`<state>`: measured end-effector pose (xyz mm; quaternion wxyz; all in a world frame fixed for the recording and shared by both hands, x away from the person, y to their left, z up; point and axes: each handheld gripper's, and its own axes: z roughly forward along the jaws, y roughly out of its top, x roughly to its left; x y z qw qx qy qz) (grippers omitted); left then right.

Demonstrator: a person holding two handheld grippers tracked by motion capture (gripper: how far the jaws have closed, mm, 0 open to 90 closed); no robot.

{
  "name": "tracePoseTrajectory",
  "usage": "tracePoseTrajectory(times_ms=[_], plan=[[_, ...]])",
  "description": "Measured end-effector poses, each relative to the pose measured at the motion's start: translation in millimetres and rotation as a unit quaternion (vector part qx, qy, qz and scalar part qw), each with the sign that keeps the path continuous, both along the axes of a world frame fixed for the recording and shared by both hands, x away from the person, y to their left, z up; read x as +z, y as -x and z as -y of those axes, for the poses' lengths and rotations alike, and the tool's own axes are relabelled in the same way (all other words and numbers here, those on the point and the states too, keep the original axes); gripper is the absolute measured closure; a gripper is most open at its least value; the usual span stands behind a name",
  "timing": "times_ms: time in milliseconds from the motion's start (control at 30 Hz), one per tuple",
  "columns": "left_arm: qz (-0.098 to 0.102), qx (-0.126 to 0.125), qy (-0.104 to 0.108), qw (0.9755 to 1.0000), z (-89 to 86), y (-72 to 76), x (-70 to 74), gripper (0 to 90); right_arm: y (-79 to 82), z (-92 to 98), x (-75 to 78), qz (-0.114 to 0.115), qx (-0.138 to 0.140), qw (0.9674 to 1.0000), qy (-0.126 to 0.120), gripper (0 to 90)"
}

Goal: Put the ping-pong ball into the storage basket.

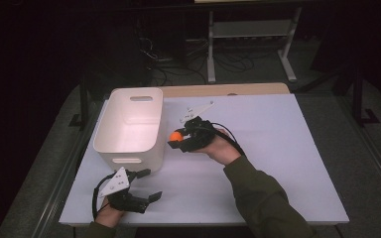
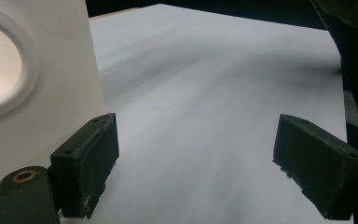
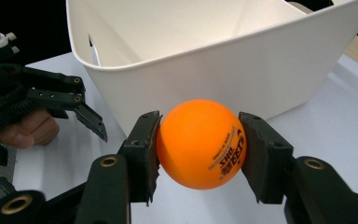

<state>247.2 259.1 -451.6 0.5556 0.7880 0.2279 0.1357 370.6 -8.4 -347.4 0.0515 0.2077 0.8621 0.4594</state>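
The right gripper clamps an orange ball — just beside the white bin, at its three o'clock. The left gripper rests with jaws apart — nothing between them.

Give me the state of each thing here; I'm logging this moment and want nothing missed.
Orange ball: clamped between the right tongs, off the table.
Right tongs: shut on the orange ball, beside the bin.
Left tongs: open, nothing between the jaws, low over the table.
White bin: upright on the table, nothing visible inside.
Table: bare white top.
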Motion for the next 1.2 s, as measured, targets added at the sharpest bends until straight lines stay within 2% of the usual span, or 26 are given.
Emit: tracePoseTrajectory(times_ms=[667,1200], plan=[[0.000,0.001,0.000,1.0000,0.2,0.0,0.0,14.0,-3.7,-8.2,27.4,0.016,0.009,0.9998,-0.006,49.4],[0.001,0.000,-0.001,1.0000,-0.3,-0.1,0.1,14.0,-7.8,-21.5,41.1,0.023,0.018,0.9995,-0.011,49.4]])
